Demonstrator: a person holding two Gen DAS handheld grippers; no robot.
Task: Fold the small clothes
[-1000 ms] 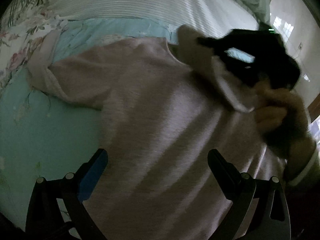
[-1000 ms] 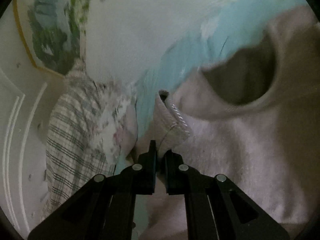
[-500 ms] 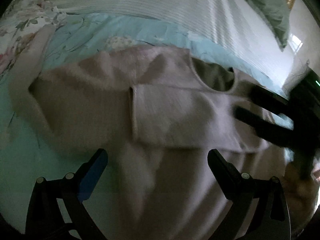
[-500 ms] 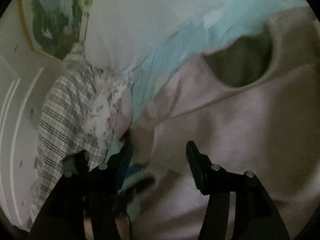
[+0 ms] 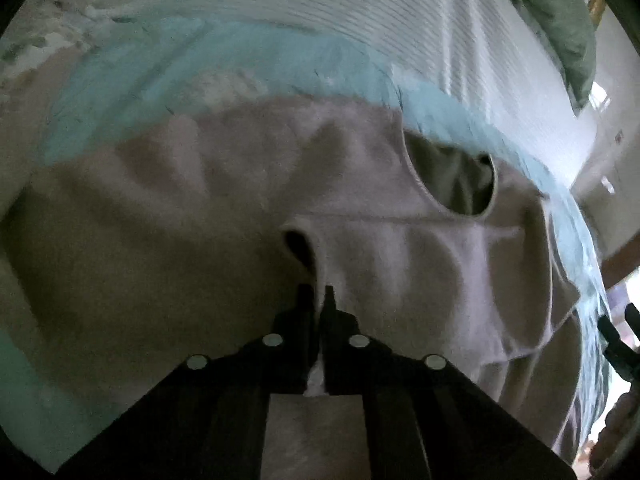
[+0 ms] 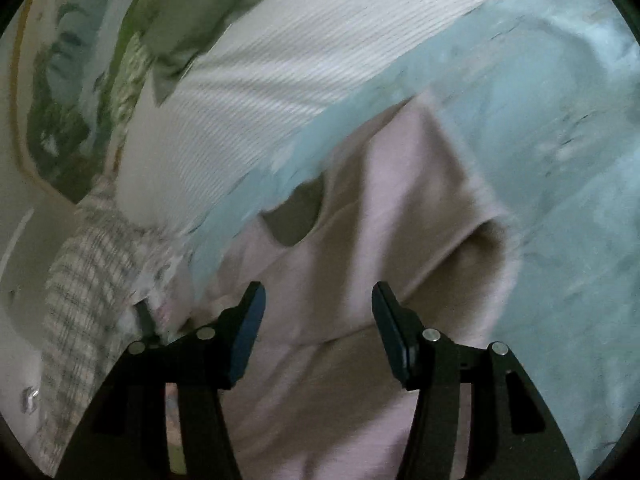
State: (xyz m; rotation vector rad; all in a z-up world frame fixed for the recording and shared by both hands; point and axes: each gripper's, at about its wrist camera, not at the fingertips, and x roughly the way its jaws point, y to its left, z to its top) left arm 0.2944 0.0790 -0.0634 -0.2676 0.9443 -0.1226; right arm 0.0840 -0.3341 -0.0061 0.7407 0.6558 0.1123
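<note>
A pale pink sweater (image 5: 160,240) lies spread on a turquoise bedsheet (image 5: 240,60), one sleeve folded across its chest below the neck opening (image 5: 452,176). My left gripper (image 5: 318,300) is shut on that sleeve's cuff (image 5: 320,256), with fabric pinched between the fingers. In the right wrist view the sweater (image 6: 400,208) lies under my right gripper (image 6: 318,304), which hangs open above it with nothing between its fingers. The right gripper's dark fingers (image 5: 616,336) and a hand (image 5: 616,432) show at the right edge of the left wrist view.
A white ribbed blanket (image 6: 260,80) lies beyond the sweater, with a green pillow (image 6: 180,8) behind it. Plaid cloth (image 6: 80,300) and floral fabric sit at the bed's left edge. Turquoise sheet (image 6: 560,160) stretches to the right of the sweater.
My right gripper let go of the sleeve it had laid across the chest, opened and drew back. My left gripper moved in over the sweater and shut on the sleeve cuff.
</note>
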